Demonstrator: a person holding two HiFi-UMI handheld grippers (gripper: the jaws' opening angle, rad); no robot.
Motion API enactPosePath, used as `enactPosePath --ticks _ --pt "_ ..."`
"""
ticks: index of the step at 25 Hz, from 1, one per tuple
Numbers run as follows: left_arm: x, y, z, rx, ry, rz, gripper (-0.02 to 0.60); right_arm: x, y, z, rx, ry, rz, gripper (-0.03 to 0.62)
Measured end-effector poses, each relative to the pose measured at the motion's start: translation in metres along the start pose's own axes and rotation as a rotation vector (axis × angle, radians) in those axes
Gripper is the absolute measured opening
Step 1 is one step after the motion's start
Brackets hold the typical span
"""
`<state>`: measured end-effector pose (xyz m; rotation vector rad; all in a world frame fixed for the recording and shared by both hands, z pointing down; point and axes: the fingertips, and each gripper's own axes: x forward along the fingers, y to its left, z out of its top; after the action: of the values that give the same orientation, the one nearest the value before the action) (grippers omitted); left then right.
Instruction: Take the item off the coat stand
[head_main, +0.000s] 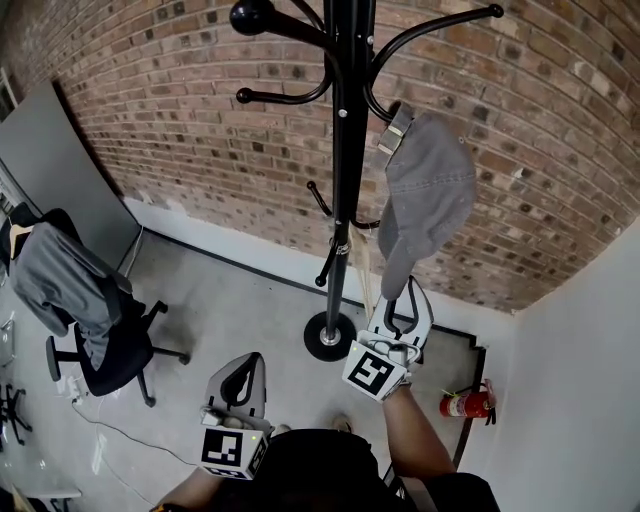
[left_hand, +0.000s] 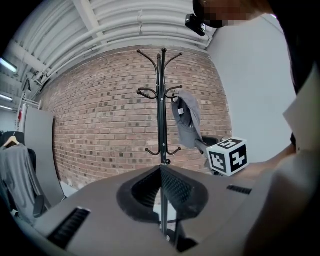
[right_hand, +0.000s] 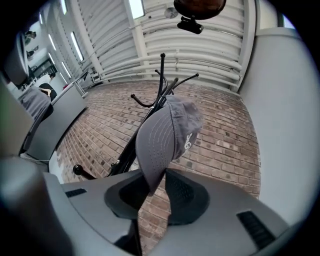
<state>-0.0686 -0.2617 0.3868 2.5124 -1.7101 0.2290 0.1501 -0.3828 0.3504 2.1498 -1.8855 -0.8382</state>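
A black coat stand rises in front of the brick wall. On one of its right-hand hooks hangs a grey cap, brim pointing down. My right gripper reaches up from below, and the brim's lower tip sits between its jaws. In the right gripper view the cap tapers into the gap of the right gripper; brick still shows through the gap, so the jaws are open. My left gripper is lower left, shut and empty, aimed at the coat stand and cap.
The stand's round base rests on the concrete floor. An office chair draped with a grey garment stands at the left beside a grey panel. A red fire extinguisher sits in the corner by the white wall.
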Motion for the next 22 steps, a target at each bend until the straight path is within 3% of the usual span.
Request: enactPosePath --ticks 4,7,13,22 --pt "0.003 0.002 0.003 -0.002 -0.01 -0.018 0.025 -0.009 -0.019 0.012 0.027 -0.028 -0.03 0.066" --pt "0.003 0.003 0.002 -0.006 -0.012 -0.033 0.025 -0.015 -0.033 0.017 0.205 -0.026 -0.072 0.038" --pt "0.004 -0.003 0.004 -0.016 -0.029 -0.061 0.025 -0.024 -0.062 0.039 0.307 -0.015 -0.017 0.031" --pt "-0.005 -0.002 0.007 -0.042 -0.051 -0.068 0.025 -0.02 -0.123 0.117 0.461 -0.166 -0.017 0.031"
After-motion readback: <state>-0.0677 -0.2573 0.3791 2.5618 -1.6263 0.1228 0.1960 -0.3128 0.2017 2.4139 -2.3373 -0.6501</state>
